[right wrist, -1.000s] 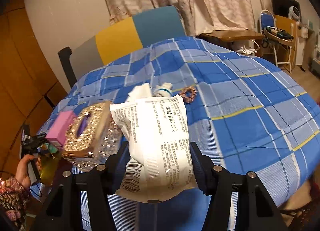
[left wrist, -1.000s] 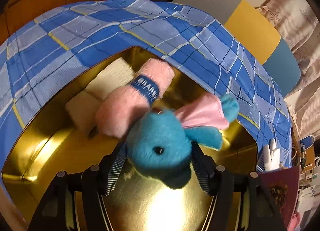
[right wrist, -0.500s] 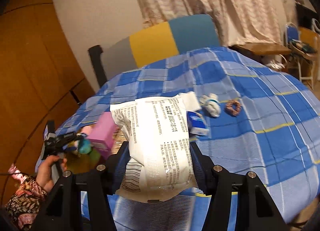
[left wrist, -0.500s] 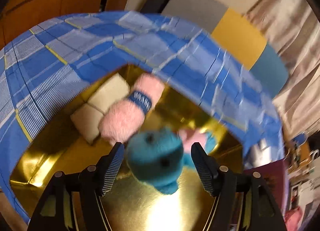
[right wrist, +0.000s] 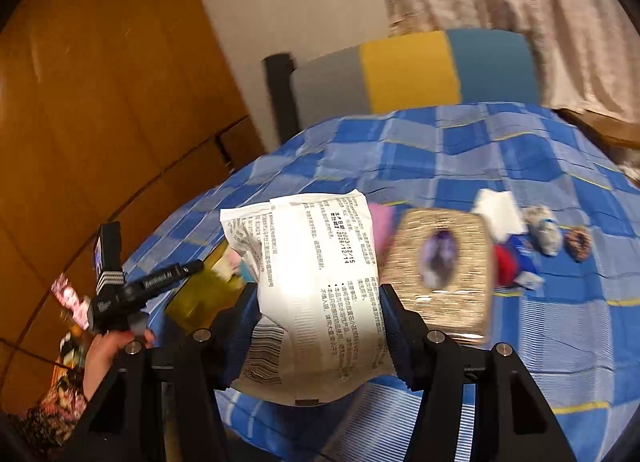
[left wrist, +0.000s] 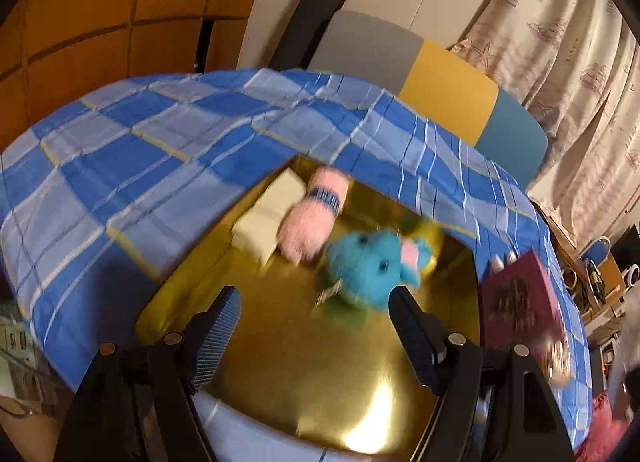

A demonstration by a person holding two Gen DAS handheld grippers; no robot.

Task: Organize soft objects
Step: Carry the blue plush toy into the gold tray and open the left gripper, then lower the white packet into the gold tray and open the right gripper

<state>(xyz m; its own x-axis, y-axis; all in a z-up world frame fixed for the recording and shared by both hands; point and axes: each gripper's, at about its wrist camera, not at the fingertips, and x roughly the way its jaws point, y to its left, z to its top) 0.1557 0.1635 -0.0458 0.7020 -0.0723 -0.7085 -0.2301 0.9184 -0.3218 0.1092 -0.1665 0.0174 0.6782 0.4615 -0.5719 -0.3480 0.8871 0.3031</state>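
One gold tray (left wrist: pixel 400 374) holds three soft things: one blue plush toy (left wrist: pixel 368 266), one pink fluffy roll with a blue band (left wrist: pixel 312 218), and one cream folded cloth (left wrist: pixel 268 218). Two grippers are in view: the left gripper (left wrist: pixel 316 322) and the right gripper (right wrist: pixel 318 320), which grips one white printed packet (right wrist: pixel 316 286). On one blue checked tablecloth (right wrist: pixel 520 150) sit one glittery gold tissue box (right wrist: pixel 440 274), one white tissue (right wrist: pixel 498 210), one brown scrunchie (right wrist: pixel 578 244) and one grey-white soft lump (right wrist: pixel 542 230). One chair (right wrist: pixel 408 70) stands behind.

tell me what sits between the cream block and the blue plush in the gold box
The pink fuzzy roll lies between the cream block and the blue plush, seen in the left wrist view.
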